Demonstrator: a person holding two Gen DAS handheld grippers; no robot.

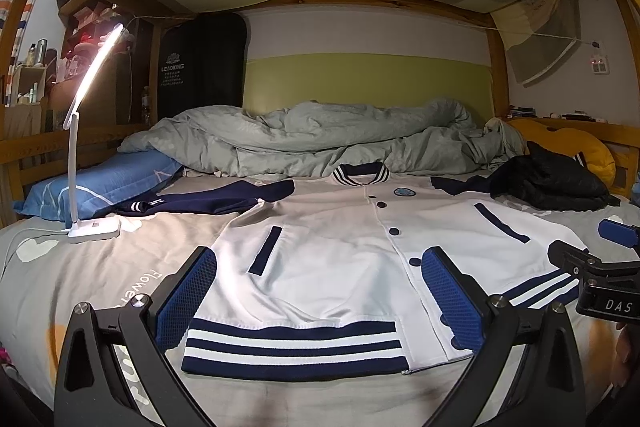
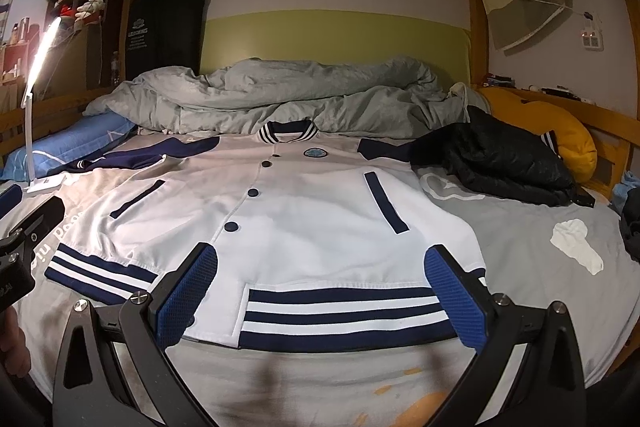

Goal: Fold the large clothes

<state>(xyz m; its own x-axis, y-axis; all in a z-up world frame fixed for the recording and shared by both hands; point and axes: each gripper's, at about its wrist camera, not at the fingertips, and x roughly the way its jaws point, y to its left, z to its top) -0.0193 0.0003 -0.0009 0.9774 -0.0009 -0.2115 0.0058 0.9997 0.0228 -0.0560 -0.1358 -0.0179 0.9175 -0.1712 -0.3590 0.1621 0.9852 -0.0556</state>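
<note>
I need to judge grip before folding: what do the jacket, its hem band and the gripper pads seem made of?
Jacket: smooth matte white woven or knit cloth, soft creases.
Hem band: apparently ribbed knit, navy and white stripes.
Pads: blue textured mesh-like facing, probably rubber or foam.
Both grippers, left and right, hang open.

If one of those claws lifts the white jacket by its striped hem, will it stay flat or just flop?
Probably flop: the white jacket lies limp with soft wrinkles on the bed, so the rest would likely hang and drag. The ribbed striped hem looks thicker, so it may give a firmer hold. Its navy sleeve would likely trail behind.
</note>
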